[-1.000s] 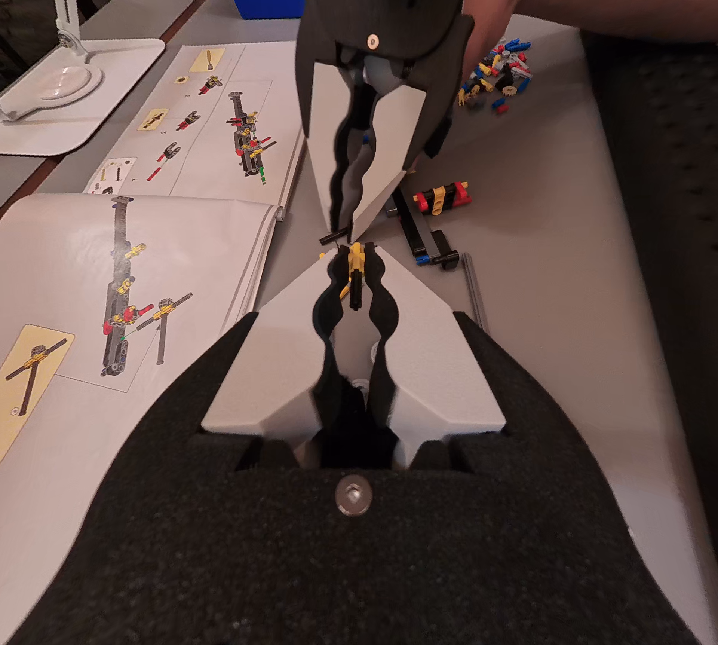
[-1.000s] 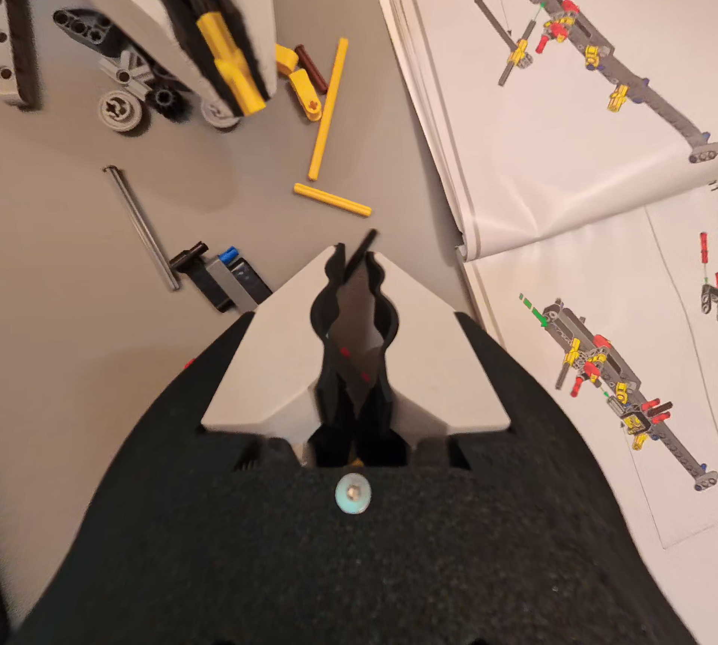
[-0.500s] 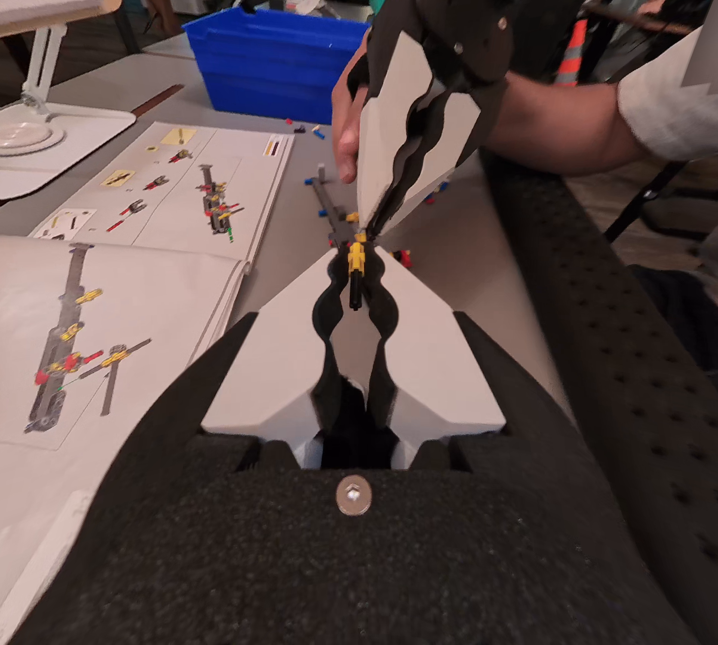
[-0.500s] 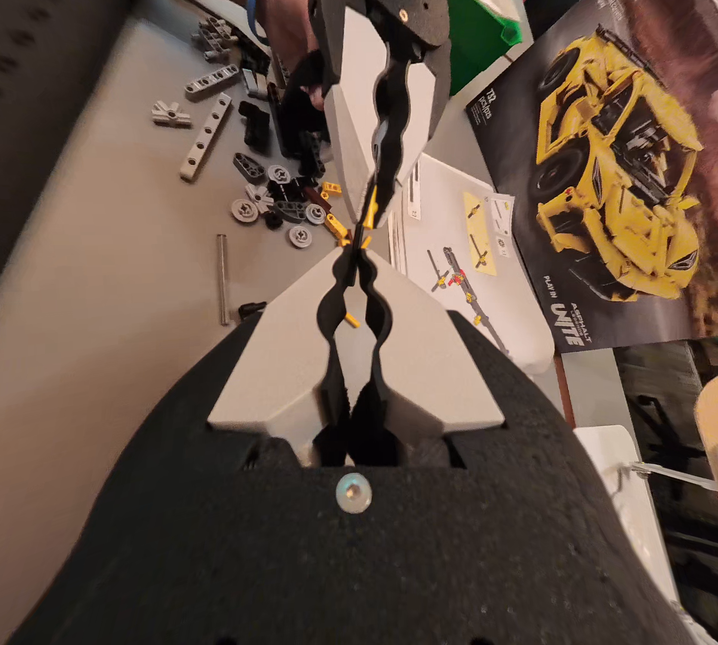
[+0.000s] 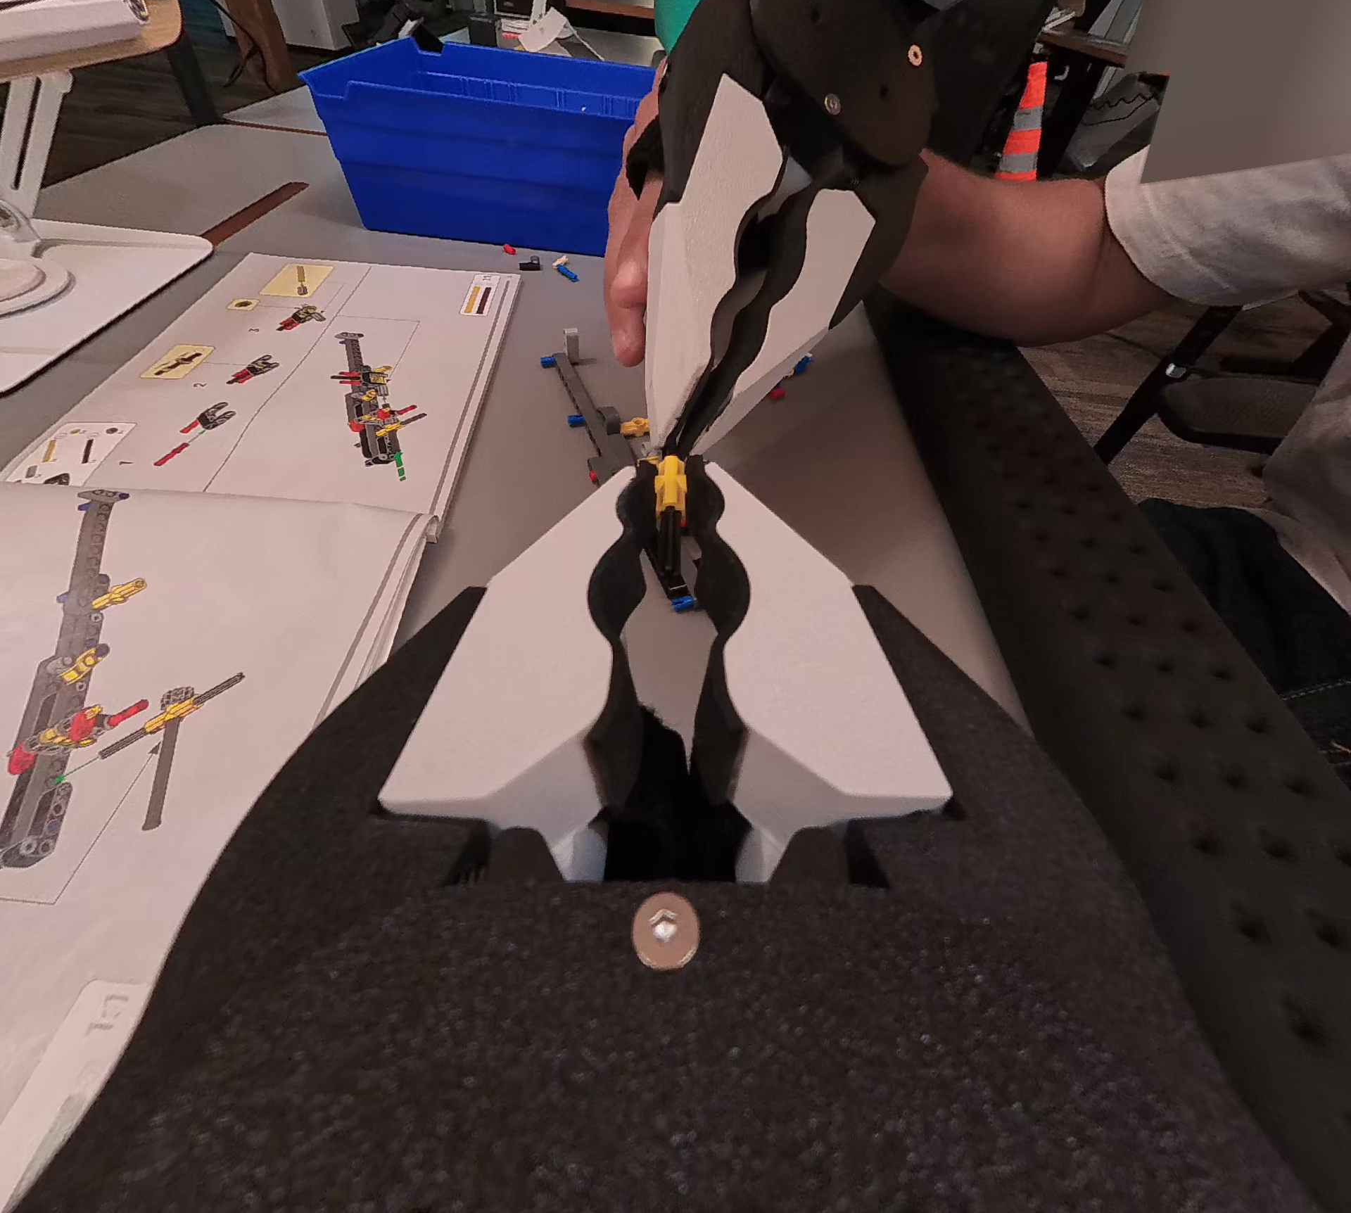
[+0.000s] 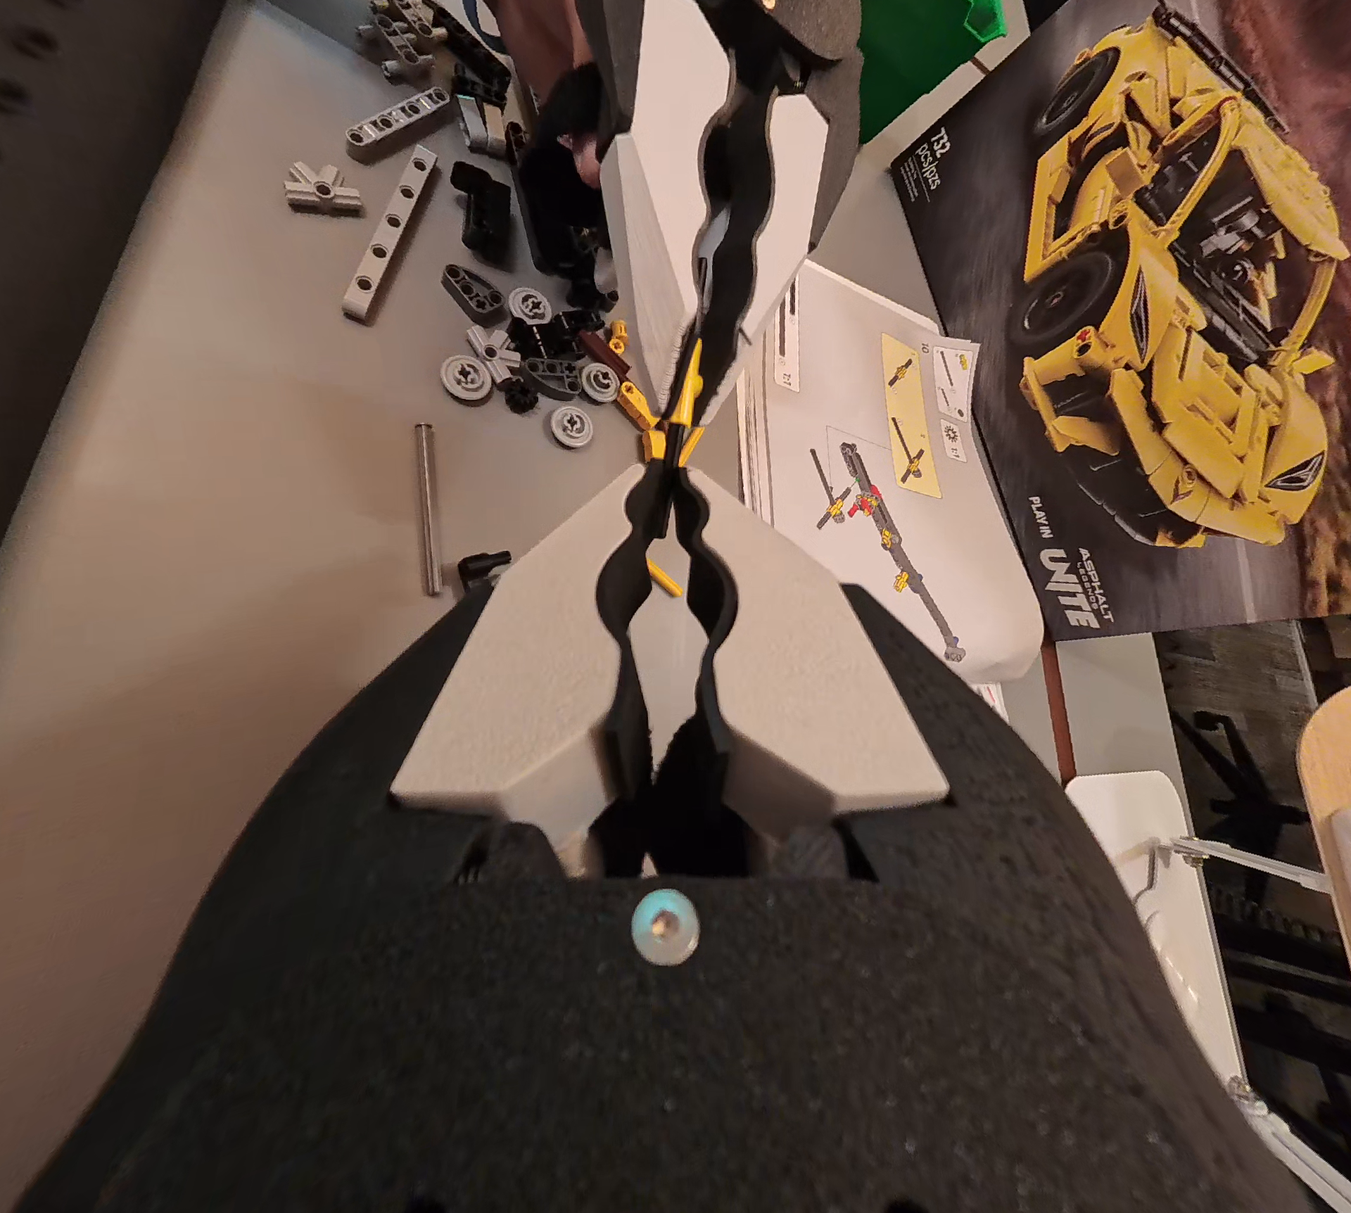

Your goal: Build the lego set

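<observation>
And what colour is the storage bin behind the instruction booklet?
Blue; the bin shows best in the left wrist view.

**Grippers swing up from the table and meet tip to tip**

A second ago the right gripper [image 6: 664,472] pointed down at the table beside the instruction booklet [image 6: 870,469]; it now tilts forward toward the set's box [image 6: 1140,271]. The left gripper [image 5: 669,472] has lifted its yellow connector on a black axle [image 5: 669,483] to level, bringing a blue bin [image 5: 482,140] into view. Both tips now touch, after standing slightly apart.
</observation>
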`<state>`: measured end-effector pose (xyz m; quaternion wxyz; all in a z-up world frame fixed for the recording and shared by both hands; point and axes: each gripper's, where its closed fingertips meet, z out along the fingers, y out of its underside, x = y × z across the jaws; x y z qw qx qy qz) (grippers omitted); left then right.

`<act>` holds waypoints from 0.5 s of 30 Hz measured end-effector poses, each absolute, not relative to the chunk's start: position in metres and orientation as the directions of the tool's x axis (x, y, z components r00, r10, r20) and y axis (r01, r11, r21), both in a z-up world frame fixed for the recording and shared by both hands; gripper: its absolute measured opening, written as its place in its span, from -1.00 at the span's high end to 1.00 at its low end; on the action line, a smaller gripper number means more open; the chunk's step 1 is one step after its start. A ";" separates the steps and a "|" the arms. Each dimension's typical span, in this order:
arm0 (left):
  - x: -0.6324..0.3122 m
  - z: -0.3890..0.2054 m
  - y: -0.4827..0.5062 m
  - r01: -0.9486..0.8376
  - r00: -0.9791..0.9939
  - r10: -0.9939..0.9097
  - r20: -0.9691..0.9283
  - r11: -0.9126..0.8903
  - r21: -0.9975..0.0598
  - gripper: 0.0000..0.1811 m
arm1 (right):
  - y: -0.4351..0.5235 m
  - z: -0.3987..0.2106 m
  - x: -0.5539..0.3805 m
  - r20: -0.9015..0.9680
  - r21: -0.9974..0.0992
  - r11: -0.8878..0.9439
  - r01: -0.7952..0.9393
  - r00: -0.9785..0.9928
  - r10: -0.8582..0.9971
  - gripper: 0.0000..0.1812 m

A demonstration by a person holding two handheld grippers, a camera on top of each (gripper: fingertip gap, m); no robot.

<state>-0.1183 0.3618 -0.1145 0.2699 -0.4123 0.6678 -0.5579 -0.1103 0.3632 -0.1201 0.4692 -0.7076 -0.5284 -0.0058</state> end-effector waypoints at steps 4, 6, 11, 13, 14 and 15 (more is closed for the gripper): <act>-0.117 -0.124 0.361 -0.264 -0.500 -0.866 0.025 0.124 -0.957 0.94 | 0.361 -0.129 -0.111 0.448 -0.665 -0.053 0.745 0.454 0.770 0.98; -0.117 -0.129 0.360 -0.280 -0.495 -0.869 -0.015 0.176 -0.944 0.94 | 0.360 -0.134 -0.111 0.430 -0.663 -0.067 0.746 0.453 0.781 0.98; -0.115 -0.134 0.364 -0.298 -0.459 -0.885 -0.077 0.234 -0.925 0.94 | 0.362 -0.135 -0.109 0.430 -0.661 -0.080 0.746 0.463 0.775 0.98; -0.115 -0.133 0.362 -0.298 -0.459 -0.884 -0.083 0.241 -0.924 0.93 | 0.360 -0.135 -0.109 0.425 -0.658 -0.074 0.750 0.451 0.785 0.99; -0.115 -0.136 0.360 -0.314 -0.470 -0.881 -0.060 0.230 -0.921 0.94 | 0.359 -0.139 -0.109 0.429 -0.646 -0.075 0.759 0.443 0.787 0.98; -0.114 -0.139 0.359 -0.322 -0.474 -0.879 -0.055 0.231 -0.918 0.94 | 0.358 -0.142 -0.109 0.429 -0.637 -0.077 0.767 0.435 0.792 0.99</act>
